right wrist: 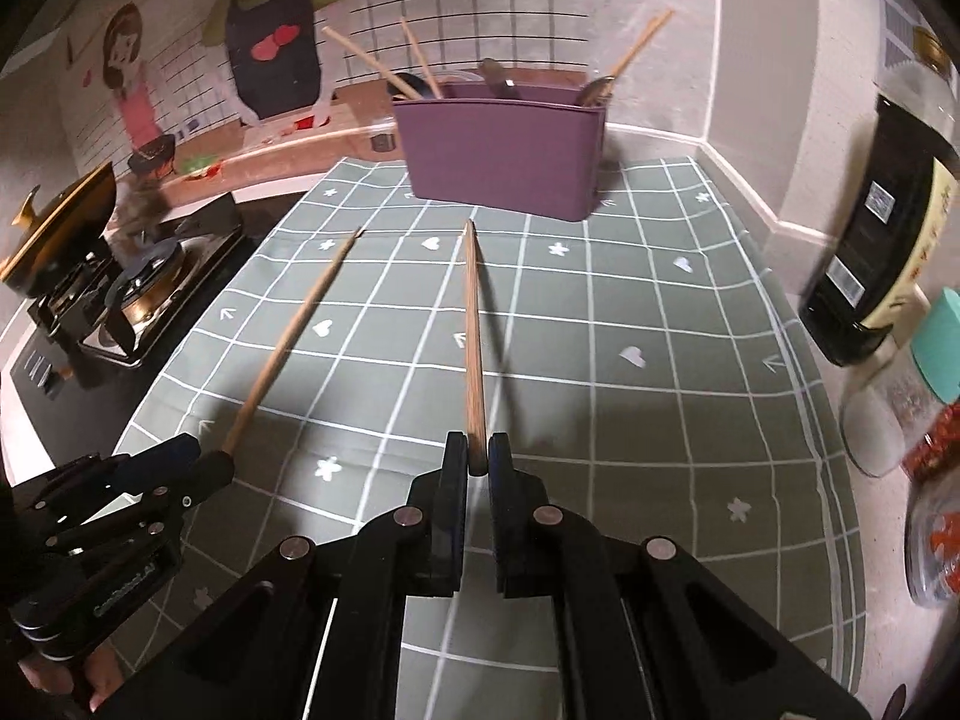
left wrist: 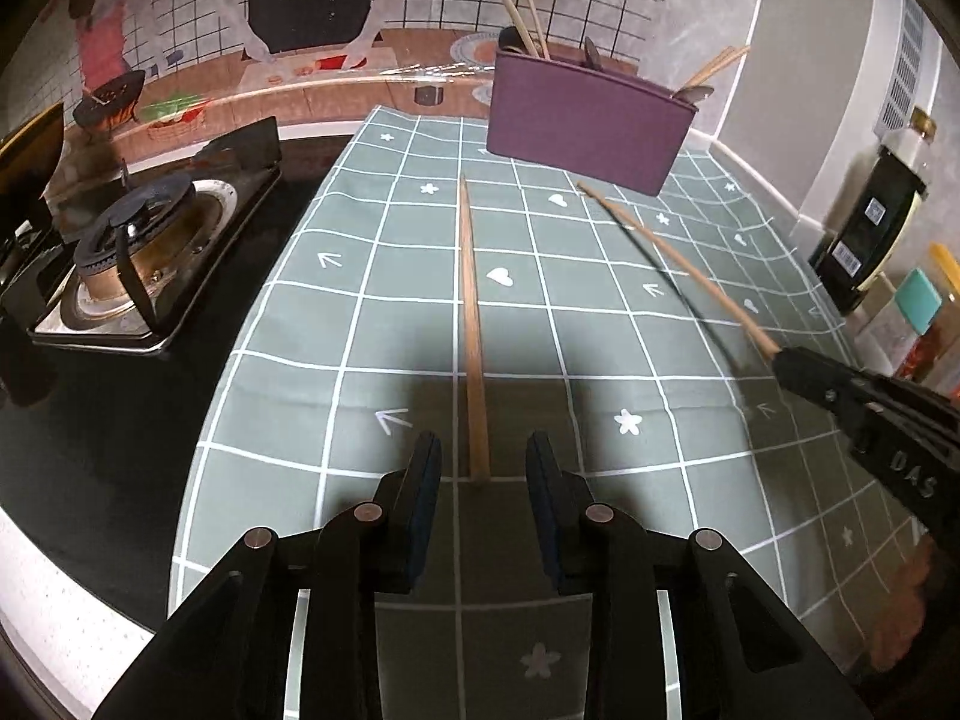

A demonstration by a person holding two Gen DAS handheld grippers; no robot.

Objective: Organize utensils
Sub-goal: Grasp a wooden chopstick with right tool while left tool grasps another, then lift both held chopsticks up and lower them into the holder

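Two loose chopsticks were in play on the bench's grey-green checked cloth (left wrist: 288, 360). My right gripper (right wrist: 477, 456) had its jaws clamped on the butt of one chopstick (right wrist: 474, 336), tip aimed at the purple holder (right wrist: 501, 156). My left gripper (left wrist: 483, 462) had its jaws apart astride the near end of the other chopstick (left wrist: 471, 312), which lay flat on the cloth, pads not touching it. The holder, at the cloth's far edge, carried at least three upright chopsticks plus some spoons. The right gripper's side read "DAS". A dark labelled bottle (right wrist: 882, 228) stood right; one gas burner (left wrist: 138, 240) left.
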